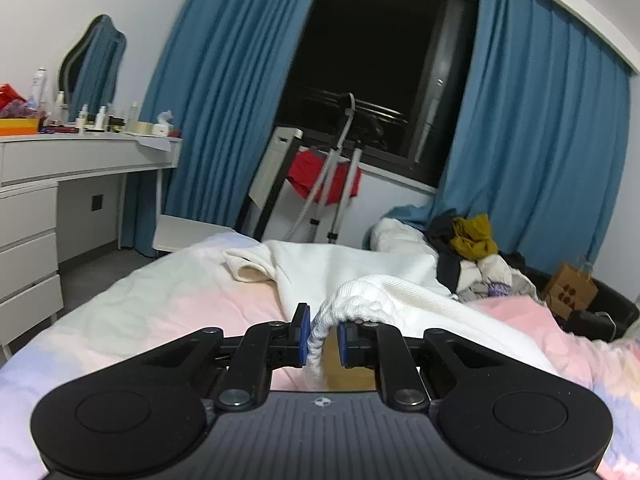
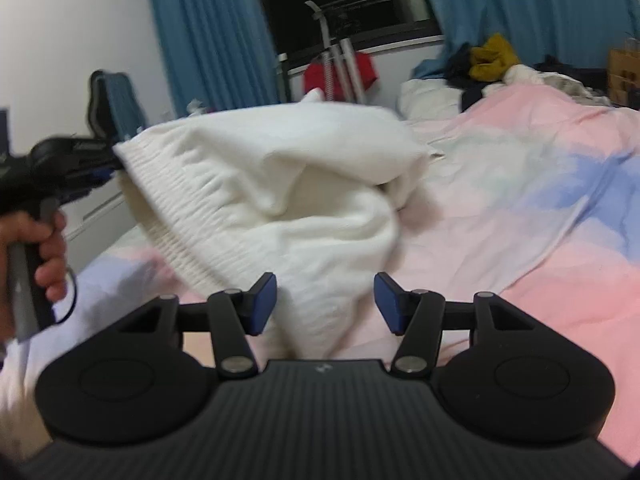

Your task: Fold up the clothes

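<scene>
Pink bed (image 2: pixel 520 208) fills the room. Left gripper (image 1: pixel 323 340) pinches the white sweater (image 2: pixel 280 184) hem near the bed's left edge. Right gripper (image 2: pixel 325 304) gapes wide, holding nothing.

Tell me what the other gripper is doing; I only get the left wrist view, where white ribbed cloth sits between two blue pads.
Observer: The right gripper is open. The white sweater droops in line with its gap, and neither pad presses on it.
Operator: Is my cloth lifted at all?
Observer: Yes. In the right wrist view the left gripper holds the ribbed hem up off the bedspread, and the rest sags down onto it.
Operator: Who carries that gripper?
Observer: A hand wraps its handle at the left edge of that view.
</scene>
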Demonstrator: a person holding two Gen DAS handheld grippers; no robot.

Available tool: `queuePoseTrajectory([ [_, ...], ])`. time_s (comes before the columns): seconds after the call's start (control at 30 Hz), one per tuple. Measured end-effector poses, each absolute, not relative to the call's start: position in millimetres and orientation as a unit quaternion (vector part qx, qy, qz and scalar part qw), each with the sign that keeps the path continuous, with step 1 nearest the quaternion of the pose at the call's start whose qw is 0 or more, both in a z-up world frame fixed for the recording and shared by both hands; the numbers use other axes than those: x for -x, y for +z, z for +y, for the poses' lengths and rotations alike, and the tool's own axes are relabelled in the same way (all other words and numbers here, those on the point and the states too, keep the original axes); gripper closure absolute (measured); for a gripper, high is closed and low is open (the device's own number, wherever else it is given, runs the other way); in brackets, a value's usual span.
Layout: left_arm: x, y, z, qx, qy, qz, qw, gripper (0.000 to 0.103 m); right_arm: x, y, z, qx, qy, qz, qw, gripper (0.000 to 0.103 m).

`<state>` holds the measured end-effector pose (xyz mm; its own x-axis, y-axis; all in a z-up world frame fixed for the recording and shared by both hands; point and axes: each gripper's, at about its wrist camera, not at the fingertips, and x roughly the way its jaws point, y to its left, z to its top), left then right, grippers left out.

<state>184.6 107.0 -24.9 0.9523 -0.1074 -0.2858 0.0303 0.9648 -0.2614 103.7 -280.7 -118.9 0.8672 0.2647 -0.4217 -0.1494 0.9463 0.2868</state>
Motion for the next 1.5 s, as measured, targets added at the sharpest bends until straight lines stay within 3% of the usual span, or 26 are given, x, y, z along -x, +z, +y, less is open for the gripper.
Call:
queuePoseTrajectory([
  [0.17,-185,-23,119,0.148,-0.015,0.152,0.977,0.088,-112,-129,-285,-0.129,0.120,0.278,0.944,0.045],
  [0.4,-184,-29,132,0.153,0.011,0.159,0.975,0.088,-106,-125,-264,-0.072,0.188,0.273,0.941,0.046],
  [0.67,-188,-37,133,0.146,0.022,0.166,0.975,0.088,-126,-145,-258,-0.044,0.148,0.318,0.936,0.046],
  [0.73,-189,-38,131,0.139,0.023,0.166,0.976,0.088,-127,-144,-253,-0.041,0.143,0.301,0.942,0.054],
  [0.8,-191,-39,131,0.132,0.026,0.167,0.977,0.089,-127,-142,-245,-0.032,0.156,0.289,0.944,0.082],
  [1.1,-175,9,156,0.166,0.037,0.141,0.975,0.090,-96,-91,-240,-0.091,0.251,0.223,0.938,0.091],
  [1.27,-166,43,202,0.114,0.079,0.148,0.979,0.091,-69,-53,-192,-0.072,0.364,0.195,0.908,0.091],
  [1.37,-174,24,235,0.080,0.119,0.205,0.968,0.091,-65,-56,-151,-0.046,0.405,0.205,0.890,0.091],
  [1.5,-178,-19,264,0.083,0.129,0.278,0.948,0.090,-86,-99,-118,-0.049,0.407,0.276,0.869,0.091],
])
